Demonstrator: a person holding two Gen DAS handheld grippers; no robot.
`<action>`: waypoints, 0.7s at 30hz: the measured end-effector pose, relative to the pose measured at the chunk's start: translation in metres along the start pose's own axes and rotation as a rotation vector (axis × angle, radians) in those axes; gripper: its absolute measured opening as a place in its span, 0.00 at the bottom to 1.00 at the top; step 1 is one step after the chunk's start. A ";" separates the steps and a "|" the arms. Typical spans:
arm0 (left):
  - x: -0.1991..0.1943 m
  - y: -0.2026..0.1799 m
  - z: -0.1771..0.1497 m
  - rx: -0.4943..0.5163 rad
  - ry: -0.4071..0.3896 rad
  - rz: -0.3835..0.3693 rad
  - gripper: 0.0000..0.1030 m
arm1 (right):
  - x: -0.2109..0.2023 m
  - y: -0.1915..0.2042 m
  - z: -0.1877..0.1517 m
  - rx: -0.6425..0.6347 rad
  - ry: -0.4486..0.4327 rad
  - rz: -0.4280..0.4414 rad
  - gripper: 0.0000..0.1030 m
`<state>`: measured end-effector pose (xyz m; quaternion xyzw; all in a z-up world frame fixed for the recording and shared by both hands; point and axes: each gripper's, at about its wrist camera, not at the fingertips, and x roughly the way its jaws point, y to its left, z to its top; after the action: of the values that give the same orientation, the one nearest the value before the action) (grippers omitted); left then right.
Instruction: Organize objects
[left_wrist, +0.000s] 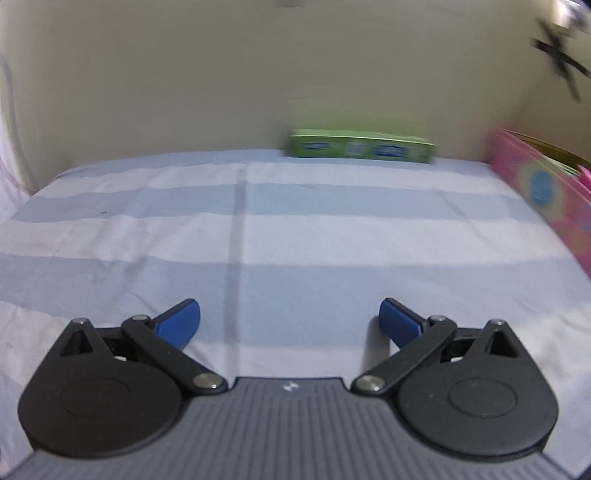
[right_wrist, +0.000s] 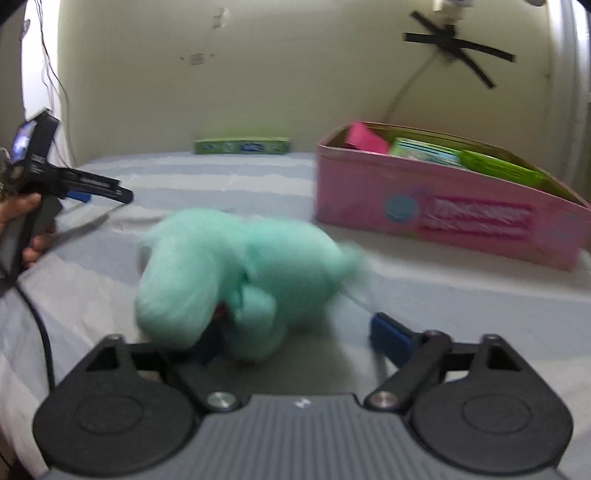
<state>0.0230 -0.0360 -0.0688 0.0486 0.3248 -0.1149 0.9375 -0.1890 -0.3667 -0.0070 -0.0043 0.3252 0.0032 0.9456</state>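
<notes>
Your right tongs (right_wrist: 295, 332) stand spread, the mint plush toy (right_wrist: 236, 273) lying loose just ahead. Your left tongs (left_wrist: 290, 319) are spread too, nothing between them, green box (left_wrist: 362, 147) far ahead.

Soft, even indoor light, moderately dim; no glare. Faint shadows under gripper fingers on striped bedsheet (left_wrist: 295, 236). Motion blur smears mint plush toy (right_wrist: 236, 273), pink box (right_wrist: 443, 210), green carton (left_wrist: 362, 147). Fisheye bends wall and sheet edges; corners darken.

No legible text; print on green box (left_wrist: 362, 147) and pink box (right_wrist: 443, 210) blurred.
</notes>
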 end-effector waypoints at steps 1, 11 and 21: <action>-0.005 -0.008 -0.005 0.005 0.001 -0.025 1.00 | -0.010 -0.009 -0.006 0.003 -0.001 0.004 0.98; -0.046 -0.082 -0.036 0.011 -0.030 -0.211 1.00 | -0.049 -0.038 -0.038 -0.021 -0.034 0.041 0.99; -0.133 -0.137 -0.071 0.170 -0.230 -0.565 1.00 | -0.071 -0.110 -0.040 0.271 -0.110 0.172 0.82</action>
<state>-0.1543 -0.1325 -0.0443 0.0214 0.2065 -0.4025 0.8916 -0.2687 -0.4770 0.0061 0.1514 0.2696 0.0403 0.9501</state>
